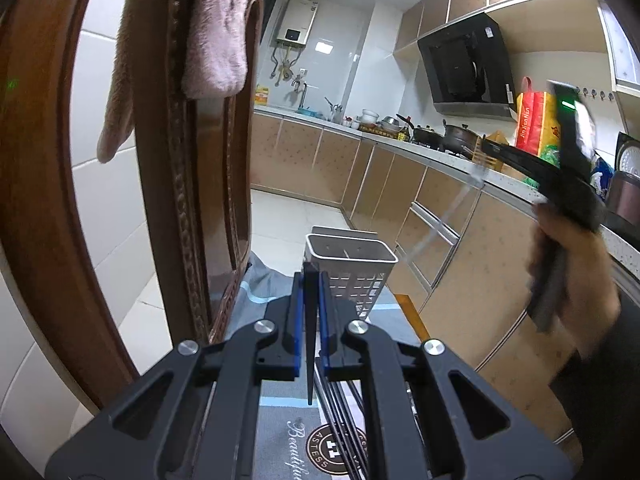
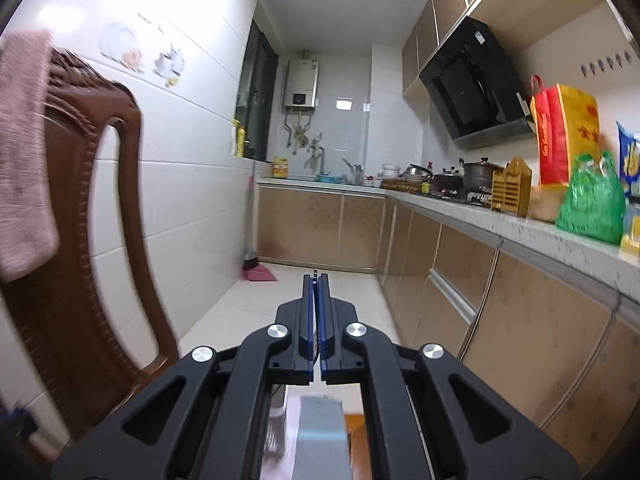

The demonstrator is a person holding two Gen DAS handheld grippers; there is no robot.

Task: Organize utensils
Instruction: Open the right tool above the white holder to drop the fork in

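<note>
Left wrist, white perforated utensil holder (image 1: 352, 268), upright

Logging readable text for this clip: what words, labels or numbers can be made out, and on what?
"Beautifu", cut off by the frame edge: cursive on the grey mat under the left gripper.
"ASTESS": round emblem on that mat; only partly visible.
"JinJianNan", roughly: red side of the yellow and red bag; its yellow face print is blurred.
Water heater and range hood labels: too small to read.

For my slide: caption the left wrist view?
Left gripper shut on dark chopstick, facing perforated metal holder.
</note>
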